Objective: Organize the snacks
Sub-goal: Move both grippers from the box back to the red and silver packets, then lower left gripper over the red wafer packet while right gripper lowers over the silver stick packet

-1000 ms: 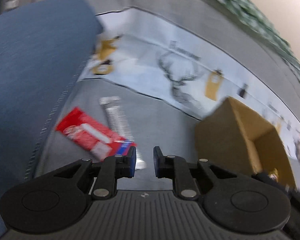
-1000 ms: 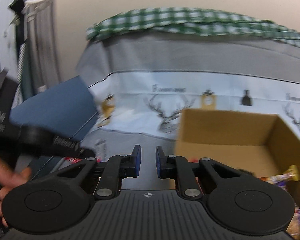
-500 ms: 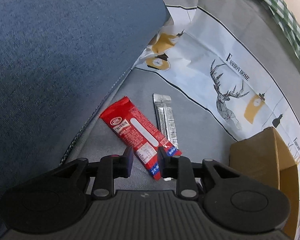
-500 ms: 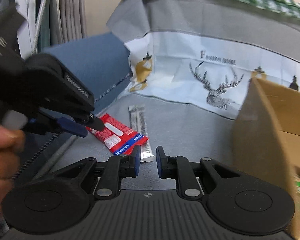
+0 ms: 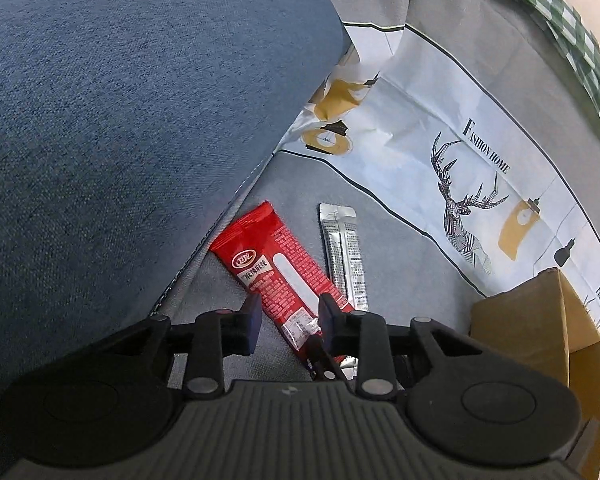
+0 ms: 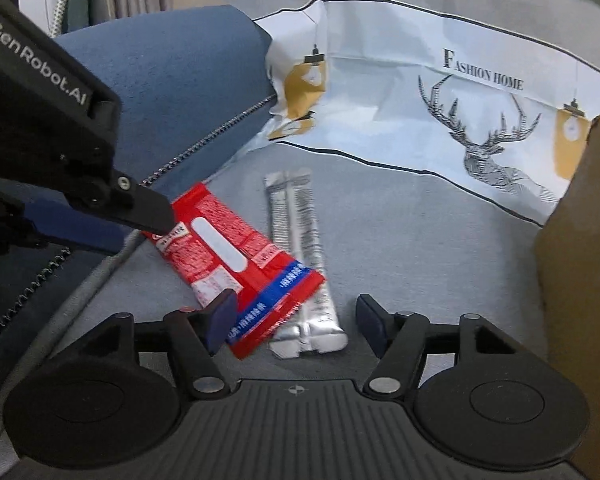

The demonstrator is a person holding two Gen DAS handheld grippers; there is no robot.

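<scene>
A red snack packet lies flat on the grey sofa seat, a silver foil stick pack beside it on the right. My left gripper is open, its fingers on either side of the red packet's near end. In the right wrist view my right gripper is wide open just above the near ends of the red packet and the silver pack. The left gripper reaches in from the left over the red packet's far end.
A blue cushion rises on the left. A cardboard box stands at the right, also at the right edge of the right wrist view. A deer-print cloth covers the sofa back.
Both grippers have moved down and closer to the two packets. The right gripper has opened wide; the left has opened a bit wider around the red packet.
</scene>
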